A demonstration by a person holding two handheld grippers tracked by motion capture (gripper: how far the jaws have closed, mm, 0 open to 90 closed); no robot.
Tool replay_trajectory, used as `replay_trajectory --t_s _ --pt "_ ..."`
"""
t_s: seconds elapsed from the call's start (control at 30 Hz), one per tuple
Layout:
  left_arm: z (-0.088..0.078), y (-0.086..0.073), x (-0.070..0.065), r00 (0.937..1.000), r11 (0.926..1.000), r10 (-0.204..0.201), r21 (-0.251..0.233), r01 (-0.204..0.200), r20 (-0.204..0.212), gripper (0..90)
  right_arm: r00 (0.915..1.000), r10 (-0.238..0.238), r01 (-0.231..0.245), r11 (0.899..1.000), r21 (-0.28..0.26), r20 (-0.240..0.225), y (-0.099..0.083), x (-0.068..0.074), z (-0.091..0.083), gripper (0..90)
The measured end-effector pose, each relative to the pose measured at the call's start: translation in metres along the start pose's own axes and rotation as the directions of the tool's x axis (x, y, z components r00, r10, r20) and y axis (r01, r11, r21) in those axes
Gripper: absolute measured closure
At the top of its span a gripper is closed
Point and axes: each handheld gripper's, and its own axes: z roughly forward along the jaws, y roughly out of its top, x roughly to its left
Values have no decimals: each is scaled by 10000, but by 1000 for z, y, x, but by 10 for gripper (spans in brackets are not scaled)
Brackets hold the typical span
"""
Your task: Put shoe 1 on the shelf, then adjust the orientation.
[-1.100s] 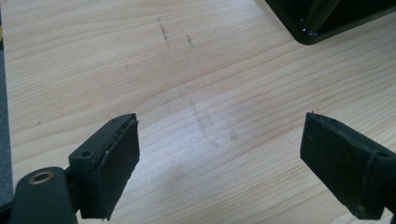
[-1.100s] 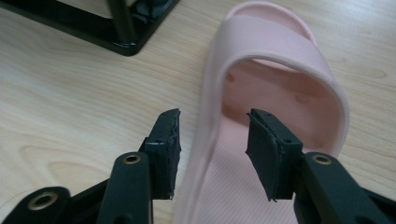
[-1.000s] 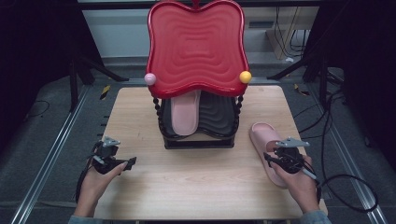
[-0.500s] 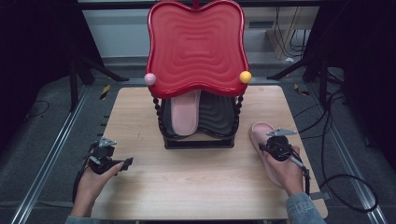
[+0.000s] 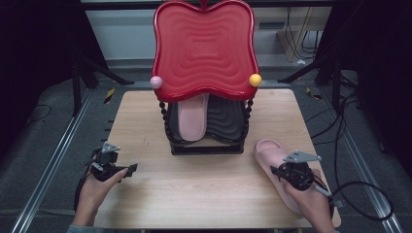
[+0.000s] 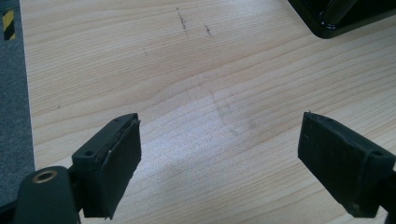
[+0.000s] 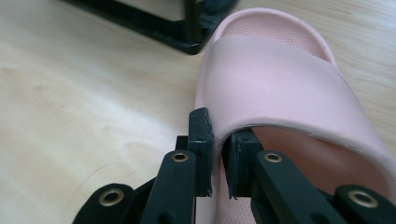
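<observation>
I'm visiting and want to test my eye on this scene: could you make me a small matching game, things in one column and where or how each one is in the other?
Things:
1. left gripper
2. right gripper
3. pink slipper on the table
4. pink slipper in the rack

States:
a. lies on the black shelf under the red top
b. jaws wide apart over bare wood
c. jaws clamped on the slipper's side wall
d. lies near the table's right edge, pinched at one side

Pairs: 1-b, 2-c, 3-d, 4-a
</observation>
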Motion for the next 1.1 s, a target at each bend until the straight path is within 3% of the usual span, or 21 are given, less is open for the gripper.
replay_trajectory --t_s 0.1,0.17,0.2,0.23,0.3,0.43,0.47,0.53,0.57,0.63,0.67,0.7,0.73,0.77,0.8,0.83,0.87,0.9,0.97,1.1 --pt "-1 0 2 10000 10000 -48 -60 48 -39 131 9991 -296 295 9996 -38 -319 -4 16 -8 825" --pt "-3 0 3 10000 10000 -57 -67 56 -62 131 9940 -715 724 9974 70 -826 -4 35 -10 824" --pt "-3 0 3 10000 10000 -57 -67 56 -62 131 9940 -715 724 9974 70 -826 -4 35 -10 824" --pt "-4 0 4 9999 9999 -86 -76 85 -76 131 9891 -960 978 9951 114 -1115 -2 46 -8 824" --pt "-4 0 4 9999 9999 -97 -85 96 -75 132 9867 -1042 1063 9943 103 -1246 -1 51 -7 824" --pt "-6 0 5 9999 9998 -133 -137 132 -80 132 9660 -1587 1632 9866 55 -2039 12 77 6 824" --pt "-6 0 5 9999 9998 -133 -137 132 -80 132 9660 -1587 1632 9866 55 -2039 12 77 6 824" --pt "-7 0 5 9999 9998 -148 -156 147 -84 132 9534 -1821 1882 9821 23 -2406 20 90 13 823" --pt "-7 -1 6 9999 9998 -151 -149 149 -80 132 9420 -1990 2059 9786 -31 -2704 27 102 21 823" --pt "-6 -1 6 9999 9998 -153 -151 152 -74 132 9371 -2066 2141 9768 -42 -2815 30 106 24 823" --pt "-6 -1 7 9999 9998 -160 -139 159 -67 132 9284 -2221 2312 9729 -49 -2979 35 114 29 823" --pt "-6 -1 7 9998 9998 -172 -132 171 -75 132 9143 -2445 2547 9670 -109 -3229 42 125 37 823" --pt "-6 -2 8 9998 9997 -197 -112 196 -81 132 9143 -2445 2547 9670 -109 -3229 42 125 37 823" --pt "-7 -3 10 9996 9995 -264 -145 263 -80 132 8950 -2641 2770 9607 -163 -3596 50 138 47 822" --pt "-7 -3 10 9996 9995 -264 -145 263 -80 132 8950 -2641 2770 9607 -163 -3596 50 138 47 822" --pt "-8 -3 11 9995 9994 -303 -156 302 -97 132 8802 -2826 2987 9542 -176 -3814 55 148 55 822" --pt "-8 -3 12 9995 9994 -309 -170 307 -97 132 8802 -2826 2987 9542 -176 -3814 55 148 55 822" --pt "-10 -3 13 9993 9991 -360 -215 358 -117 132 8713 -2849 3021 9531 -210 -3996 59 156 61 822" --pt "-11 -3 14 9994 9992 -341 -217 339 -112 132 8680 -2809 2987 9541 -213 -4095 60 158 63 822" --pt "-9 -4 15 9992 9991 -375 -192 373 -105 132 8485 -2930 3176 9480 -189 -4408 61 175 77 821"
